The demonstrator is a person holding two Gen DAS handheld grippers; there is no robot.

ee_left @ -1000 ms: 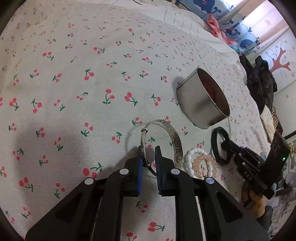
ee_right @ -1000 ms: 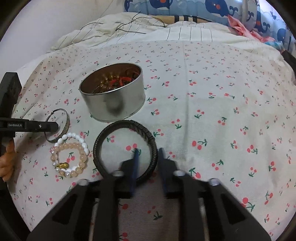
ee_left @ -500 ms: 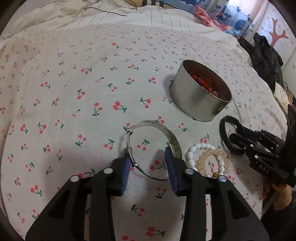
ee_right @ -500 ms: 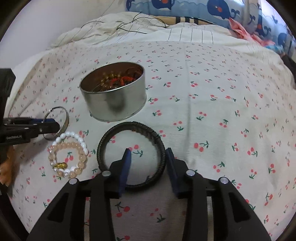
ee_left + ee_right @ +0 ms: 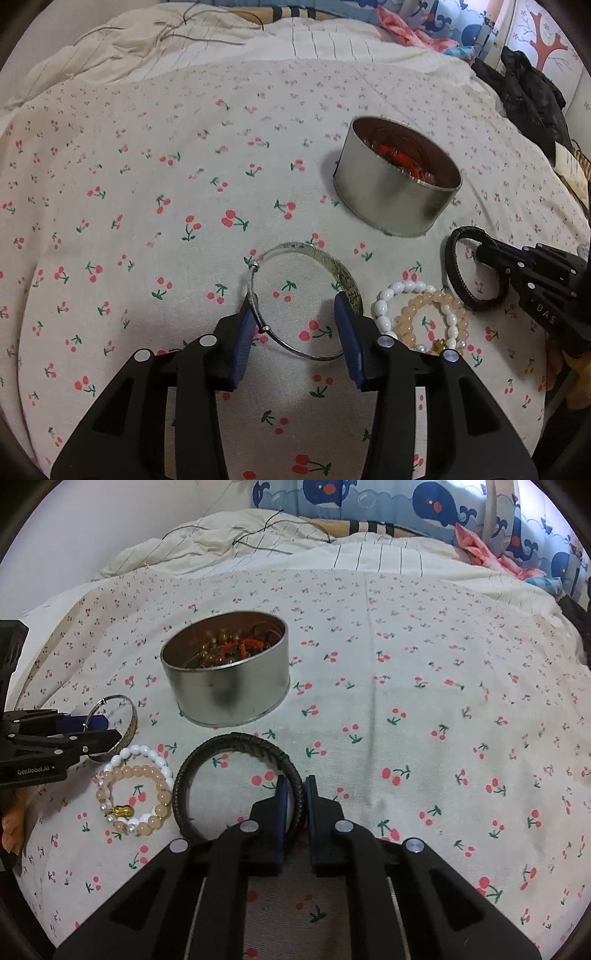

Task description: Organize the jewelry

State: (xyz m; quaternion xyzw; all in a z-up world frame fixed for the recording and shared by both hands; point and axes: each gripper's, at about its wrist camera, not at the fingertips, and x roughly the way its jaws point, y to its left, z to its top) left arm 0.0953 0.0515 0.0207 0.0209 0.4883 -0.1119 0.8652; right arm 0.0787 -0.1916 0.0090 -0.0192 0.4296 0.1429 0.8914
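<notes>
A silver bangle point(image 5: 325, 260) lies flat on the cherry-print sheet; my left gripper point(image 5: 295, 317) is open with a finger on each side of its near rim. A round metal tin point(image 5: 225, 675) holds beads and red jewelry; it also shows in the left wrist view point(image 5: 391, 199). A black braided bracelet point(image 5: 236, 742) lies in front of the tin; my right gripper point(image 5: 295, 794) is shut on its near right side. It also shows in the left wrist view point(image 5: 452, 266). A white and a peach bead bracelet point(image 5: 136, 786) lie between bangle and black bracelet.
The cherry-print sheet point(image 5: 424, 701) covers the bed. A rumpled cream blanket point(image 5: 258, 542) and whale-print pillows point(image 5: 424, 506) lie at the far end. Dark clothing point(image 5: 532, 96) sits at the right edge.
My left gripper let go of the silver bangle and opened wide around it. My right gripper opened, then closed on the black braided bracelet.
</notes>
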